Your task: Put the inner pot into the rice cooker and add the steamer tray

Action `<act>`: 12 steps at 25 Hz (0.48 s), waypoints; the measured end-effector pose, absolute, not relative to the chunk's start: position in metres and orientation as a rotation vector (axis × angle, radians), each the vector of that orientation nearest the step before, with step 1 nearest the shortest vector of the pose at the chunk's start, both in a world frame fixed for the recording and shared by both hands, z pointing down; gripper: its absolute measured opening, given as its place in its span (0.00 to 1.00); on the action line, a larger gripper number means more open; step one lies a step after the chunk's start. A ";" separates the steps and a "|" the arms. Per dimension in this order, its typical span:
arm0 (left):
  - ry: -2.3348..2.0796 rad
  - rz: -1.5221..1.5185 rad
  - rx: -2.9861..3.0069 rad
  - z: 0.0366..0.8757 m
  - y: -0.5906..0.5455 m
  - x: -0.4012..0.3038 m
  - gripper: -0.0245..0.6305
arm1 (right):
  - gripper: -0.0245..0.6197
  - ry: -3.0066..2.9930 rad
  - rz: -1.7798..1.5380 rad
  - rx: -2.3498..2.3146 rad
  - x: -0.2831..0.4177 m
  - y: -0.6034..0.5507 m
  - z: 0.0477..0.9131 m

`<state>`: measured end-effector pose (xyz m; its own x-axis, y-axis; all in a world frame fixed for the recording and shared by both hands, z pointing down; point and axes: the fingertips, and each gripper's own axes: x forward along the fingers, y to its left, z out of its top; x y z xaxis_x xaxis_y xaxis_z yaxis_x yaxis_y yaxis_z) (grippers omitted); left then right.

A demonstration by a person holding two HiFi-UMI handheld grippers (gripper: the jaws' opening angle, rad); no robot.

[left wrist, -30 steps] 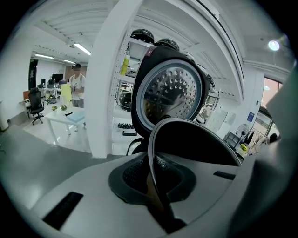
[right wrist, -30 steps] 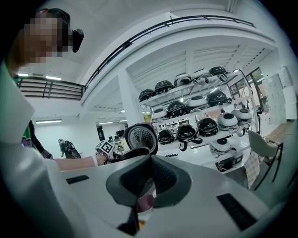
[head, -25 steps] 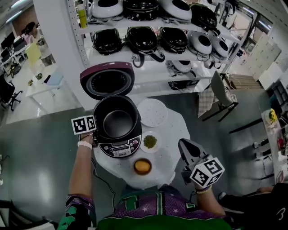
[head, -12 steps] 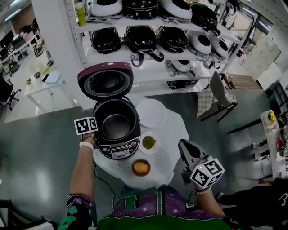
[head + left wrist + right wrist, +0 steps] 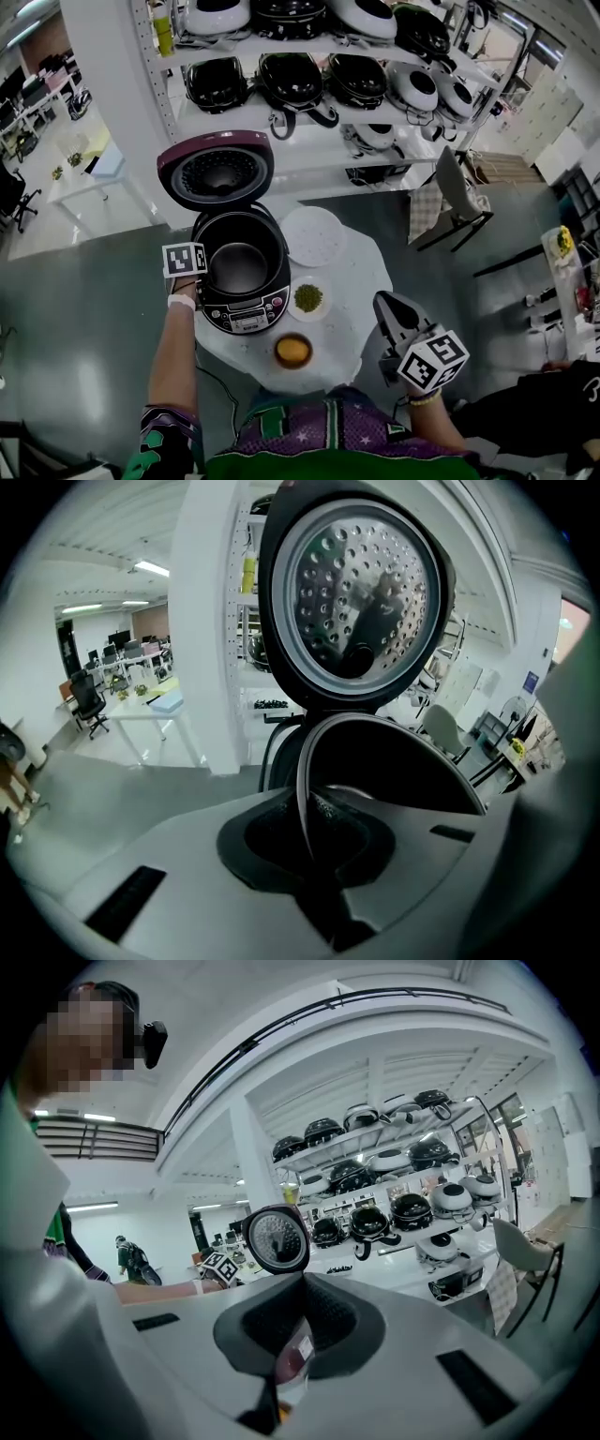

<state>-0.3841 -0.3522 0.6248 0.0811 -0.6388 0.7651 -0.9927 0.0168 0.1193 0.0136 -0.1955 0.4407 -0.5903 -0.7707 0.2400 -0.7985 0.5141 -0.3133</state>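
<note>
Dark inner pot (image 5: 236, 264) looks seated in the open rice cooker (image 5: 246, 314) w/ left tool (image 5: 305, 850) clamped on its rim, right tool (image 5: 384, 307) shut & empty nearby; steamer tray (image 5: 314, 234) lies on surface (image 5: 354, 281) beside cooker, yet to go in.

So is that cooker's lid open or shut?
Open. The lid stands tipped back behind the rice cooker, its perforated underside showing, the inner pot exposed below.

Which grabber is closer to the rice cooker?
Left. The left gripper sits at the cooker's left edge, shut on the pot's rim. The right gripper hangs apart, by the table's right edge.
</note>
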 end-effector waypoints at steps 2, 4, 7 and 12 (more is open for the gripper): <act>-1.635 0.707 1.696 0.625 -0.351 -0.384 0.09 | 0.05 -2.680 0.591 1.374 0.012 -0.195 0.440; -1.641 0.732 1.706 0.623 -0.350 -0.385 0.09 | 0.05 -2.683 0.576 1.368 0.011 -0.194 0.439; -1.647 0.720 1.720 0.624 -0.348 -0.386 0.09 | 0.05 -2.686 0.569 1.362 0.008 -0.194 0.439; -1.645 0.671 1.716 0.622 -0.341 -0.390 0.13 | 0.05 -2.700 0.553 1.350 0.003 -0.193 0.434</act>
<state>-0.3896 -0.3412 0.6220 0.0778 -0.6556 0.7511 -0.9939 0.0078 0.1098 0.0031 -0.1930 0.4343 -0.6111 -0.7598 0.2220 -0.7859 0.5488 -0.2849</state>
